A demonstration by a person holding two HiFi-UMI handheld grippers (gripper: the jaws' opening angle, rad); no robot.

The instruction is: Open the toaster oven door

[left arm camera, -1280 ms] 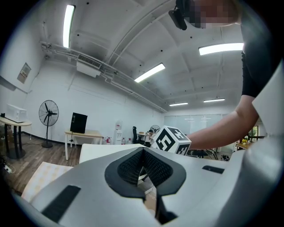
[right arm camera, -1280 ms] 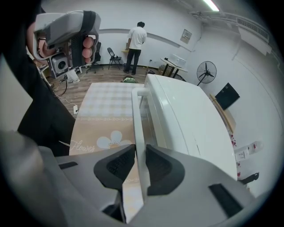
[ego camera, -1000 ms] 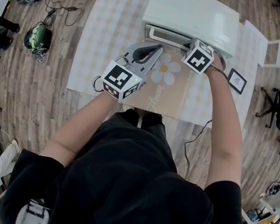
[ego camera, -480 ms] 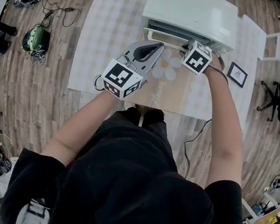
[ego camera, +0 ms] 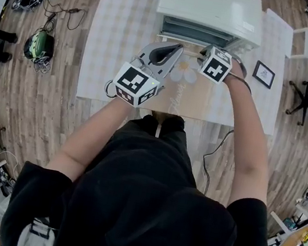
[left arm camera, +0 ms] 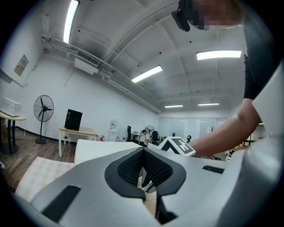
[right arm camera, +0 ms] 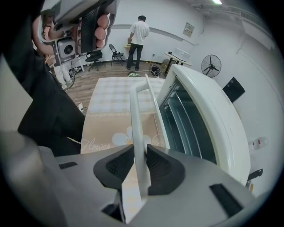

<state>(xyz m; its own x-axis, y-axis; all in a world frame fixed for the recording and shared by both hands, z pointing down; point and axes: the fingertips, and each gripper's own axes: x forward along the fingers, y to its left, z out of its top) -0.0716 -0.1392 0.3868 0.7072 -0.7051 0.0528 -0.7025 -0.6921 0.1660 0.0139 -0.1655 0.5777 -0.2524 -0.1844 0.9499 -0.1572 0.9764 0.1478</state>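
Right claw (right arm camera: 141,166) pinches the door handle (right arm camera: 136,111), jaws just easing wider. Toaster oven door (right arm camera: 155,106) looks stiff and hinged, so grab mid-bar. Left claw (left arm camera: 143,165) is pressed together, empty.

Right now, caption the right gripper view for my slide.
Right gripper, jaws just opened slightly, grips the white door handle of the partly open toaster oven.

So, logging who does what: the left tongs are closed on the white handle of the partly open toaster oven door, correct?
Wrong side: the right tongs are closed on the white handle of the partly open toaster oven door, as the right gripper view shows. Their jaws have just been opening, handle between them.
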